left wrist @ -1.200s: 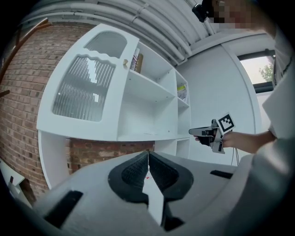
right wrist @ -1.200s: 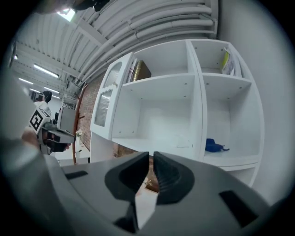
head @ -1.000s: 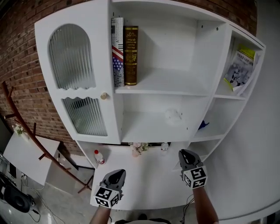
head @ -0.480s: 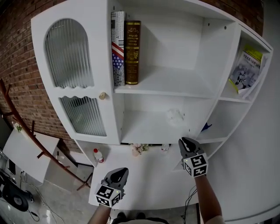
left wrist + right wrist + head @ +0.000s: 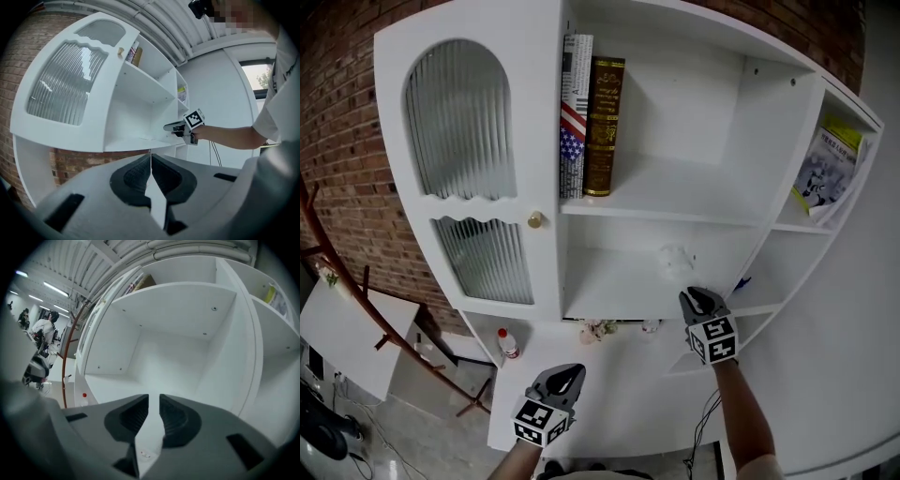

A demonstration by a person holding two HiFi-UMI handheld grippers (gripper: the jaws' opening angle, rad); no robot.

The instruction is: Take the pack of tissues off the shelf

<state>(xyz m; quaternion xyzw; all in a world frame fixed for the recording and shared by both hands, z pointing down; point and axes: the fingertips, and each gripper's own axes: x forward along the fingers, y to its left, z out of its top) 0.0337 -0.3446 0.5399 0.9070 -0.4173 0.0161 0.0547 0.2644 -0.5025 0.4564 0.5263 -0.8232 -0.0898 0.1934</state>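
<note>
The pack of tissues (image 5: 675, 260) is a pale, crumpled white pack lying on the middle shelf (image 5: 609, 281) of the white cabinet. My right gripper (image 5: 694, 296) is at that shelf's front edge, just in front of and below the pack, pointing into the compartment. Its jaws have just been opening; a narrow gap shows between them in the right gripper view (image 5: 153, 398), and nothing is gripped. My left gripper (image 5: 565, 375) hangs low over the counter, its jaws together (image 5: 150, 158) and empty. The right gripper (image 5: 168, 127) also appears in the left gripper view.
Two upright books (image 5: 592, 117) stand on the upper shelf. A magazine (image 5: 825, 173) leans in the right side compartment, with a blue item (image 5: 742, 280) below it. A red-capped bottle (image 5: 508, 343) and small ornaments (image 5: 598, 328) sit on the counter. The ribbed-glass door (image 5: 459, 122) is at left.
My right gripper has moved up and forward from over the counter to the middle shelf's edge, closer to the tissue pack. The left gripper has stayed low with only a small shift.
</note>
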